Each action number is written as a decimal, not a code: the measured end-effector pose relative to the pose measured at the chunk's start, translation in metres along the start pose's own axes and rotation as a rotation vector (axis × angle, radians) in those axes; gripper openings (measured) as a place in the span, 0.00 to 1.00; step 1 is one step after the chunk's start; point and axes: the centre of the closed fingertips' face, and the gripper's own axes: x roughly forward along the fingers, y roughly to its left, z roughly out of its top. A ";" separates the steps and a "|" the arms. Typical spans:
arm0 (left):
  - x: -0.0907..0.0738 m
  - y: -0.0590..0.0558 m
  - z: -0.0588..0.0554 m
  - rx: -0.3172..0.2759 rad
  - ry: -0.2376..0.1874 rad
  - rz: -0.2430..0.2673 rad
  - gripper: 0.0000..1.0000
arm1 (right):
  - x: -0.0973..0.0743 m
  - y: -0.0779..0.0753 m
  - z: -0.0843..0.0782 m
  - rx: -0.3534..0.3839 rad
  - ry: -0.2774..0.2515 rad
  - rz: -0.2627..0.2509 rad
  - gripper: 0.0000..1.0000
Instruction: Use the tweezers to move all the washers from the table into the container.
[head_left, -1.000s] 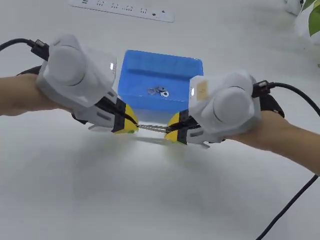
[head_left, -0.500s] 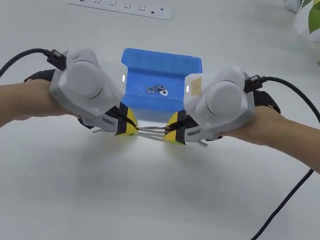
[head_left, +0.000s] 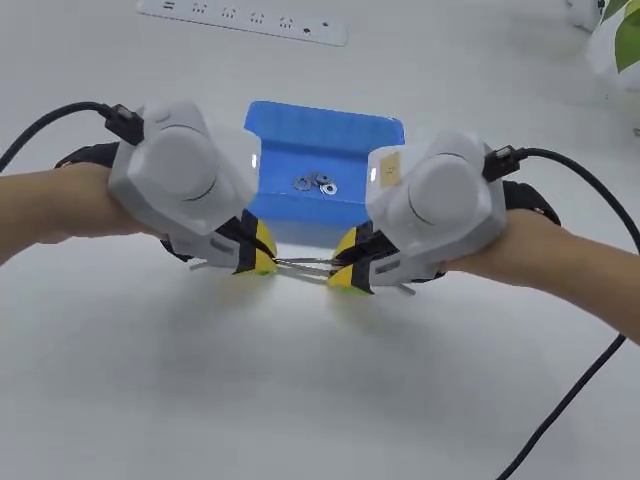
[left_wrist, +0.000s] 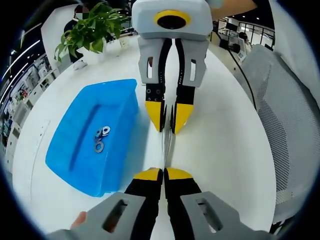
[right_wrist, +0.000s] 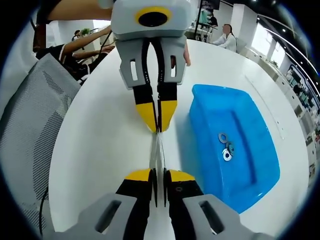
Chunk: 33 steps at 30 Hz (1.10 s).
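No readable text anywhere. Yellowish sticker (head_left: 388, 172) on the right tongs (head_left: 345, 271) is too blurred; power strip (head_left: 245, 17) markings are too small.

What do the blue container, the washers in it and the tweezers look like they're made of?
The container looks like moulded plastic: uniform glossy blue, rounded edges. The washers seem metal: small silvery rings with glints. The tweezers appear to be bare steel, thin silver blades, though too small to be sure.
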 end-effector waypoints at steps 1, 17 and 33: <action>0.000 0.000 0.000 0.001 0.002 0.001 0.06 | 0.000 0.000 0.000 0.006 0.001 -0.002 0.13; -0.016 0.003 -0.005 -0.058 0.025 0.051 0.19 | -0.014 -0.004 0.004 0.061 -0.046 -0.106 0.21; -0.115 0.003 0.026 -0.248 -0.282 0.364 0.69 | -0.112 0.000 -0.002 0.194 -0.263 -0.501 0.46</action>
